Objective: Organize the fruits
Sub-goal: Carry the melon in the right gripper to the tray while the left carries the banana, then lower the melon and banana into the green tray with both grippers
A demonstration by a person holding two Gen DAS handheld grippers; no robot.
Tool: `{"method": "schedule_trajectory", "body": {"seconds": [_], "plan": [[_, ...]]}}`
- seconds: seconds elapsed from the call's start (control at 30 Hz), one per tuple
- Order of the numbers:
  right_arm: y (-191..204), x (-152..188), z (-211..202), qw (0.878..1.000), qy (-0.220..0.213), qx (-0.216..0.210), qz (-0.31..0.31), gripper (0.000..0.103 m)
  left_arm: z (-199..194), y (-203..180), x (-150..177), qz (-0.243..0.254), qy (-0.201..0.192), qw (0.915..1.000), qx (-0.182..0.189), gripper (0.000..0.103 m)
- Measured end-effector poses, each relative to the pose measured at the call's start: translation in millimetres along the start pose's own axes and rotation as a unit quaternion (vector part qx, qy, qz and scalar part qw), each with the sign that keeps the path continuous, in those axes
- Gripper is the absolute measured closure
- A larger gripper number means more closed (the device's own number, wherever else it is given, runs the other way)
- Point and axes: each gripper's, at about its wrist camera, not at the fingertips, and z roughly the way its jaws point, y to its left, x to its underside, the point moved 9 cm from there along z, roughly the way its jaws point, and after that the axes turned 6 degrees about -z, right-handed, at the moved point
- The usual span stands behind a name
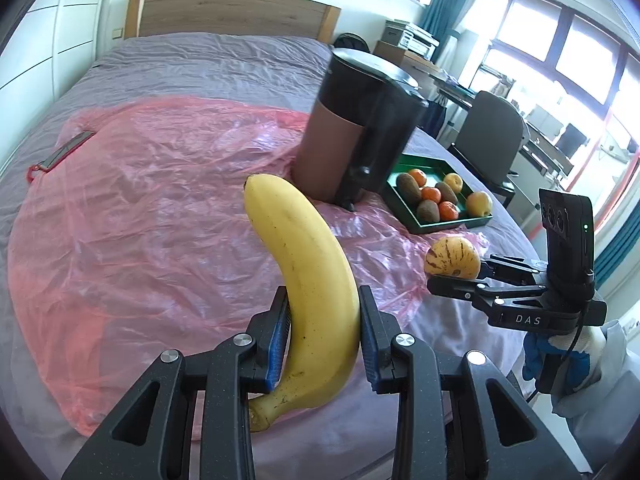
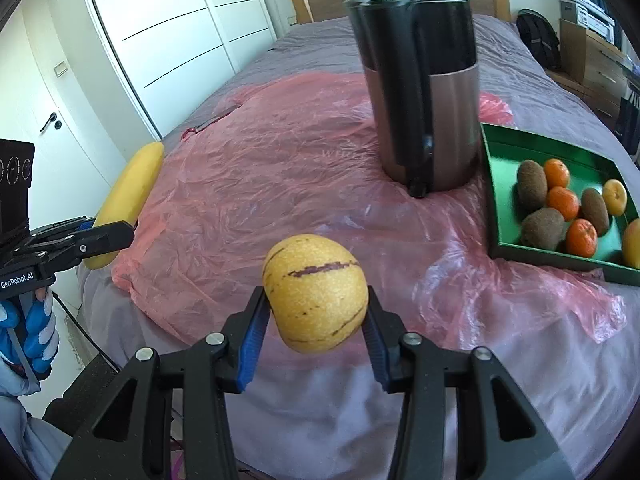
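Your left gripper (image 1: pixel 324 336) clamps a banana (image 1: pixel 308 280), held above the pink sheet (image 1: pixel 140 208) on the bed. Your right gripper (image 2: pixel 316 320) pinches a striped yellow fruit (image 2: pixel 316 292) near the bed's edge. The green tray (image 2: pixel 496 200) of fruit sits beside the kettle (image 2: pixel 424 100).

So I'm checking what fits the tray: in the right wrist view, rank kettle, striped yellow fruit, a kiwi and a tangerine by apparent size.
1. kettle
2. striped yellow fruit, though it's closest to the camera, so inflated
3. kiwi
4. tangerine, only slightly smaller than the kiwi
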Motion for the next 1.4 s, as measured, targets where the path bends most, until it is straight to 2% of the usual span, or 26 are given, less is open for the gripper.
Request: {"method": "schedule_trajectory", "body": {"seconds": [0.37,0.73,0.9,1.17,1.4], "plan": [[-82.7,21.9,-43.0,0.997,-0.027,0.045,0.055,0.035,47.4,-83.6,-10.8,0.042,0.038,0.9975,0.041,0.075],[-173.7,30.0,-67.4,0.99,-0.046,0.093,0.101,0.035,104.7,-170.4,-37.1,0.093,0.062,0.9898,0.089,0.075],[-210.9,17.8,-69.0,0.986,-0.059,0.109,0.108,0.035,135.9,-198.8,-50.5,0.113,0.07,0.9867,0.094,0.075],[-266.8,-22.1,-59.1,0.981,-0.086,0.123,0.119,0.035,197.1,-235.9,-85.4,0.135,0.075,0.9834,0.094,0.075],[-304.8,-51.6,-37.0,0.981,-0.087,0.129,0.114,0.035,237.6,-243.3,-100.5,0.134,0.079,0.9843,0.084,0.075]]}}
